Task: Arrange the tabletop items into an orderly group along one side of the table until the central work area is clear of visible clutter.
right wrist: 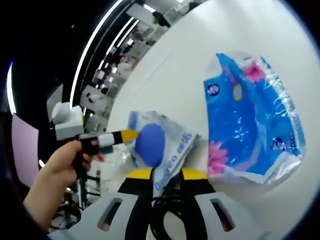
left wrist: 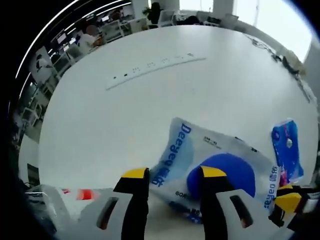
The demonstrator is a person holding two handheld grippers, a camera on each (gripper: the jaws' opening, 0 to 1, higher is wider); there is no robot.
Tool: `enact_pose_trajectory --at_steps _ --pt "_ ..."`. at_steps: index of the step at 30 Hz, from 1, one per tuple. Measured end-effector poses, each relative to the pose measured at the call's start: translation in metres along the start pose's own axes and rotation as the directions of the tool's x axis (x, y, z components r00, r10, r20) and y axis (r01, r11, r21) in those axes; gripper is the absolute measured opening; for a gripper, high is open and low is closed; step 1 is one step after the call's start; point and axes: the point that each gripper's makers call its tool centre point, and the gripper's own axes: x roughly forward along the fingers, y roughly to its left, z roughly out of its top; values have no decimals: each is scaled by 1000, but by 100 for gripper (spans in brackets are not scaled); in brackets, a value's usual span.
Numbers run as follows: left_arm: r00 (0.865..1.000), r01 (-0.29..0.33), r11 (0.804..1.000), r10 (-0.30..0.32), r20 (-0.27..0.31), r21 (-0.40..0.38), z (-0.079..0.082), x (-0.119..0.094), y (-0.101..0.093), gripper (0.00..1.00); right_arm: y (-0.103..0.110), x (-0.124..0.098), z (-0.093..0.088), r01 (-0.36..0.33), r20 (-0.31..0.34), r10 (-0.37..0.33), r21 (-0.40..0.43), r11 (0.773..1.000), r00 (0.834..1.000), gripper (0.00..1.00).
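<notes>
Left gripper view puts our left gripper point(left wrist: 172, 175) parted over the white pouch point(left wrist: 215, 172); our right gripper point(right wrist: 166, 174) pinches it. 2 packs, with the blue pack point(right wrist: 255, 125), remain ungrouped.

Open-plan office. Large white desk point(left wrist: 150, 110) with a recessed power-outlet strip point(left wrist: 155, 70) set in its top. Beyond it, rows of workstations with monitors point(left wrist: 65, 45), a seated person point(left wrist: 90, 39), a potted plant point(left wrist: 152, 12), bright windows point(left wrist: 270, 15), linear ceiling lights point(right wrist: 92, 55).
</notes>
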Motion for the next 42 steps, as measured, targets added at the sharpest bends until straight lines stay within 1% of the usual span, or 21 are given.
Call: enact_pose_trajectory --at_steps 4,5,9,11,13,14,16,17,19,20,21,25,27,29,33,36,42 --pt "1000 -14 1000 14 -12 -1 -5 -2 7 23 -2 2 0 5 -2 -5 10 1000 1000 16" --pt "1000 -14 1000 14 -12 -1 -5 -3 8 21 -2 2 0 8 -2 -8 11 1000 1000 16" --pt "1000 -20 1000 20 -14 1 -5 -3 8 17 -6 4 -4 28 -17 -28 3 1000 999 10" --pt "1000 -27 1000 27 -14 -2 -6 -3 10 12 -8 5 -6 38 -30 -38 2 999 999 6" --pt "999 -39 999 39 -11 1 -7 -3 13 5 -9 5 -7 42 -29 -42 -2 999 999 6" --pt "999 -43 999 43 -11 12 -7 -3 14 5 -10 5 -7 46 -30 -46 -6 999 998 5" --pt "998 -58 996 60 -28 69 -10 -2 15 4 -9 5 -7 45 -31 -45 -4 999 998 5" --pt "998 -61 996 62 -24 71 -9 -2 14 4 -9 6 -7 46 -32 -46 -4 999 998 5" --pt "998 -53 998 54 -19 46 -9 -2 14 3 -9 5 -8 44 -36 -44 4 999 998 3" --pt "999 -42 999 42 -15 11 -9 -2 14 3 -8 5 -7 40 -35 -40 5 999 999 2" --pt "999 -40 999 40 -14 2 -9 -2 15 2 -6 5 -6 33 -30 -33 2 999 999 1" --pt "999 -30 999 31 -8 11 -10 -5 15 1 -4 4 -1 29 -13 -29 -14 999 999 0" --pt "1000 -24 1000 24 0 -12 -10 -7 16 0 -4 5 1 27 -6 -27 -11 1000 1000 0" --pt "1000 -21 1000 21 5 -16 -10 -11 16 0 -3 4 4 21 -2 -21 -5 1000 1000 0" --pt "1000 4 999 -3 27 -34 -5 -17 14 0 2 -2 12 15 16 -15 -5 1000 1000 0" --pt "999 15 999 -14 39 -45 -2 -21 13 0 3 -4 18 19 18 -19 4 1000 1000 0" --pt "998 24 997 -20 62 -72 -1 -28 13 0 12 -11 35 2 36 -1 -41 999 999 0"
